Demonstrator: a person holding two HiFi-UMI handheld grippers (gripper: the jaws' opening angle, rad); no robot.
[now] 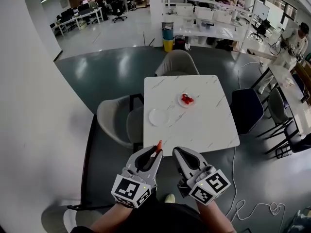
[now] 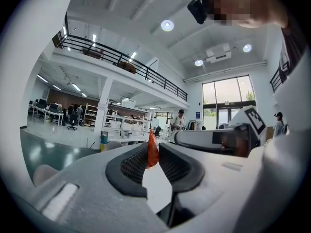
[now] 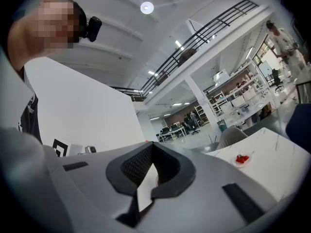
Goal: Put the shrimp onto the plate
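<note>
A small orange-red shrimp (image 2: 152,155) is pinched upright between the jaws of my left gripper (image 2: 153,145), its tip poking above them. From the head view that gripper (image 1: 157,152) hangs just before the near edge of the white marble table (image 1: 204,130), with the shrimp (image 1: 158,145) at its tips. My right gripper (image 1: 177,152) is beside it, shut with nothing between its jaws (image 3: 152,145). An empty white plate (image 1: 158,117) lies left of the table's middle. A second small plate with red shrimp (image 1: 186,100) (image 3: 241,158) sits farther back.
Chairs ring the table: a beige one (image 1: 177,62) at the far side, another (image 1: 114,120) on the left, a dark blue one (image 1: 245,108) on the right. A white cable (image 1: 243,205) trails on the floor at the right. A white wall (image 1: 29,106) runs along the left.
</note>
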